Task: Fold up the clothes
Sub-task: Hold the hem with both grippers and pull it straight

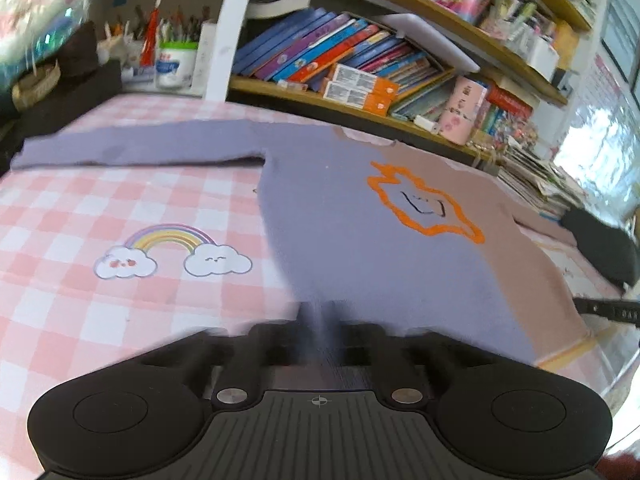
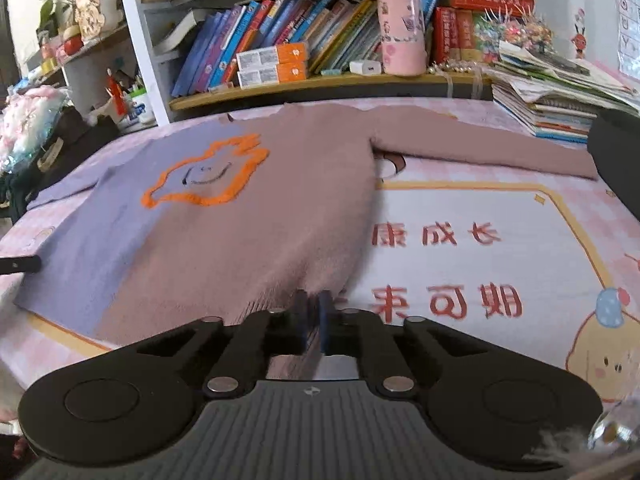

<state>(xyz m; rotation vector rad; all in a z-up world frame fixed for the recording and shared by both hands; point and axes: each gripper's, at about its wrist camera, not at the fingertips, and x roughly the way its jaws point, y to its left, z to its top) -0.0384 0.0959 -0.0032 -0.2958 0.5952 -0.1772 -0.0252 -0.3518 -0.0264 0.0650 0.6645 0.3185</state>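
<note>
A two-tone sweater (image 1: 344,224), purple on one half and dusty pink on the other, lies flat on the table with an orange outlined face (image 1: 424,208) on its chest. Both sleeves are spread out sideways. My left gripper (image 1: 320,312) is shut on the purple part of the hem, which rises into its jaws. In the right wrist view the same sweater (image 2: 240,216) fills the middle, and my right gripper (image 2: 314,304) is shut on the pink part of the hem. The left gripper's tip (image 2: 20,265) pokes in at the left edge.
The table wears a pink checked cloth (image 1: 120,208) with a rainbow print and, on the right, a panel with red characters (image 2: 472,264). Bookshelves (image 2: 320,80) run along the back. A stack of books (image 2: 560,108) and a dark object (image 2: 616,152) sit at the far right.
</note>
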